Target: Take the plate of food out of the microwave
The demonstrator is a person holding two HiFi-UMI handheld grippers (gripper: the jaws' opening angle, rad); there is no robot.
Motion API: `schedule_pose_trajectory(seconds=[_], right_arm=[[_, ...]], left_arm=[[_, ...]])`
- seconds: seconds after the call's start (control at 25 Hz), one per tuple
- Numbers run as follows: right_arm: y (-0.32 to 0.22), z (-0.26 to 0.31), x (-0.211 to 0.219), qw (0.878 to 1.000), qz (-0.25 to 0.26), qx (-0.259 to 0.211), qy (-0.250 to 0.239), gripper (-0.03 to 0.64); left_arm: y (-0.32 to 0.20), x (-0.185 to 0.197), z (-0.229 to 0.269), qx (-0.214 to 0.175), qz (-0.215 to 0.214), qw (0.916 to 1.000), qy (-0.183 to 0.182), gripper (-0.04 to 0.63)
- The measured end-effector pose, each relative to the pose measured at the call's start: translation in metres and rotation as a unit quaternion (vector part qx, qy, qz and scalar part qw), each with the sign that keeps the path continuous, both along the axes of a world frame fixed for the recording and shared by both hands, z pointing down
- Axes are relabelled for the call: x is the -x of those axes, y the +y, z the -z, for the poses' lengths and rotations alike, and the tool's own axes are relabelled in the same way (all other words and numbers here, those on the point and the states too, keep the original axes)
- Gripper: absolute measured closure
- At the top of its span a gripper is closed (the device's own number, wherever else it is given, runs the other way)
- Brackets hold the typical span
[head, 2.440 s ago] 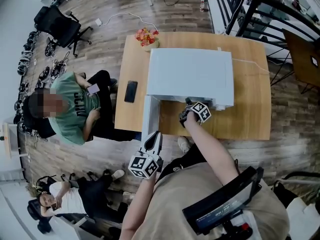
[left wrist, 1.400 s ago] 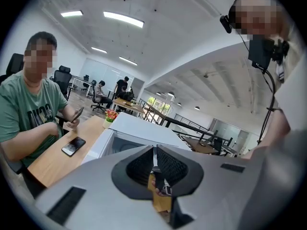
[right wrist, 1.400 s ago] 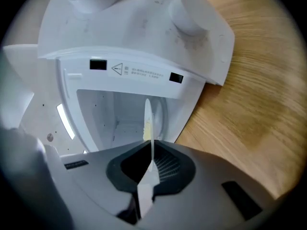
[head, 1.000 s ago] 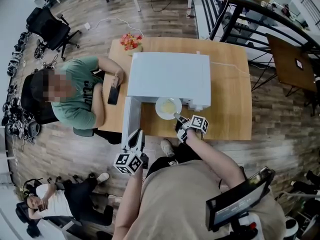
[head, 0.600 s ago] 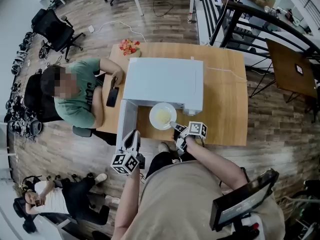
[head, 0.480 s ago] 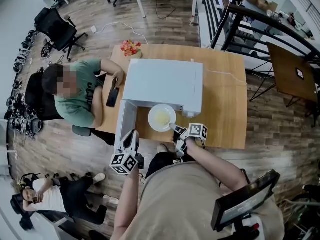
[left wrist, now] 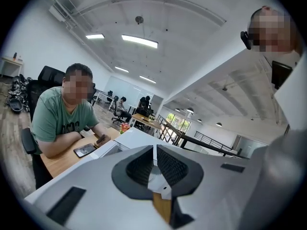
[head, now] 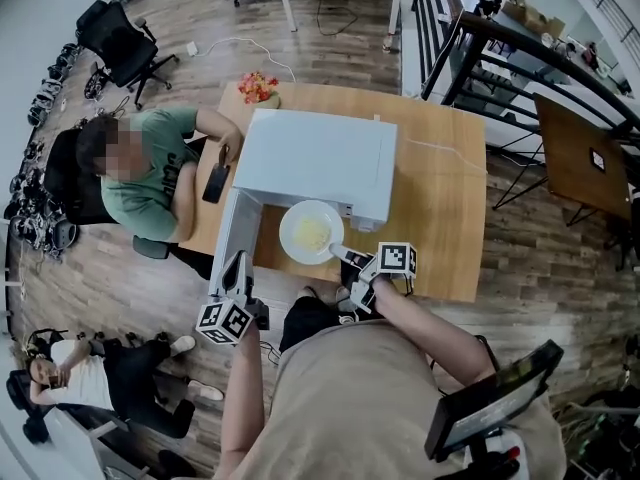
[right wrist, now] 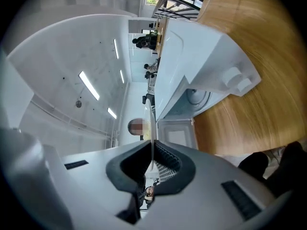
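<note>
Plate (head: 311, 232) out of the microwave (head: 315, 158), pinched by your right gripper (head: 345, 258).
Head view: the plate of yellow food is at centre frame, just below the open microwave and over the table (head: 440, 228). Your right gripper clamps its lower-right rim. Your left gripper (head: 237, 268) is lower left, near the door (head: 240, 230). Left gripper view: jaws closed together, empty. Right gripper view: jaws shut on the plate's edge.

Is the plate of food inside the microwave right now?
No, the head view shows the plate out in front of the open microwave, over the table, its rim pinched by the right claw.
</note>
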State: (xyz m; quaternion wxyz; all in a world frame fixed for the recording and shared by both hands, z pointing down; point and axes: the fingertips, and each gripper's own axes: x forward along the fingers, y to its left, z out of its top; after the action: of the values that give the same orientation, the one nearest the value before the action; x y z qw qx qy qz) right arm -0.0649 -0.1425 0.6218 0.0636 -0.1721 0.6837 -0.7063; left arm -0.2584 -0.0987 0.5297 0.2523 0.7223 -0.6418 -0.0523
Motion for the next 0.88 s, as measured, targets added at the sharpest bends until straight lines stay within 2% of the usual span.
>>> schedule_pose_trajectory(seconds=[0.44,0.88], right_arm=[[-0.009,0.068,-0.028,0.998,-0.015,-0.056,-0.01,0.598],[0.0,0.095,-0.052,0.996,-0.048,-0.073,-0.009,0.598]], left_arm=[[-0.003,0.004,0.016,-0.012,-0.014,0.9998,-0.002,0.589],[-0.009,-0.003,0.002,-0.002,-0.049,0.9988,0.001,0.589]])
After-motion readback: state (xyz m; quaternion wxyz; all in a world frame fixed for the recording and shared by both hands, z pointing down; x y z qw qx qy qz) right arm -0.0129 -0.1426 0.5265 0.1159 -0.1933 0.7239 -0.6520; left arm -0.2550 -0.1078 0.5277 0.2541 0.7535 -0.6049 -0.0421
